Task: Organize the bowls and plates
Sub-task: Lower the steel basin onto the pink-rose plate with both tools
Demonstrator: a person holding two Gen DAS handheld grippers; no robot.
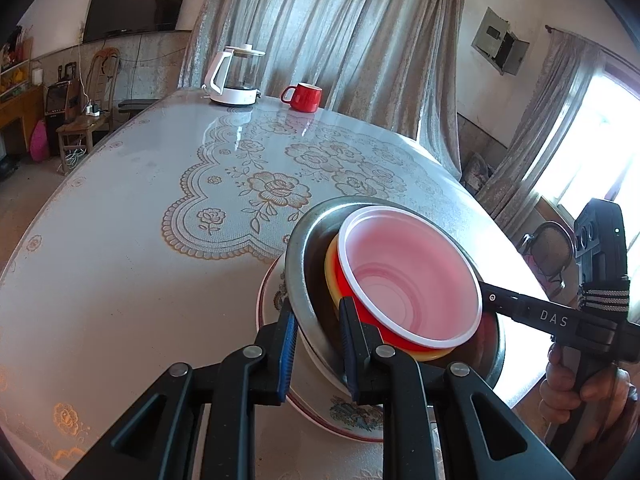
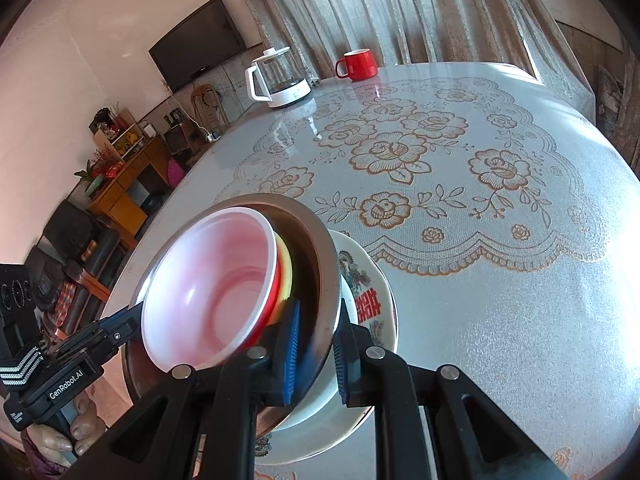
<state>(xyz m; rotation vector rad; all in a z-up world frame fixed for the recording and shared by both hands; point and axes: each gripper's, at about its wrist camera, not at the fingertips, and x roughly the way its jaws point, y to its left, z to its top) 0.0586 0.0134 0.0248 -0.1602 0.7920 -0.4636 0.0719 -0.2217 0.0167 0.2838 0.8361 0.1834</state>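
Both tongs grip the rim of one steel bowl (image 1: 298,276) from opposite sides. Left tongs (image 1: 318,344) have one blue-padded finger outside the steel wall and one inside, clenched on it. Right tongs (image 2: 316,350) pinch the opposite rim the same way, with the metal edge between the pads.

Nested in the steel bowl is a yellow bowl (image 1: 332,276), of which only a thin crescent of rim shows. Inside that sits a red bowl with a white rim (image 1: 412,272) and a pale pink interior. The stack is tilted rather than level. Whether it touches what lies beneath cannot be told.

Under the stack is a white dish with a floral pattern (image 1: 352,412), near the table's near edge. In the left wrist view the bowls and the tongs hide most of it. The right wrist view shows more of this dish (image 2: 368,304), including a red double character on its face, and what looks like a second rim below it, though this is hard to make out.

Each view shows the other tool with part of the hand holding it, cut off at the frame edge.

At the table's far edge stand a white kettle (image 1: 234,76) and, just beside it, a red mug (image 1: 304,97). A lace-patterned cloth covers the table (image 1: 120,240).
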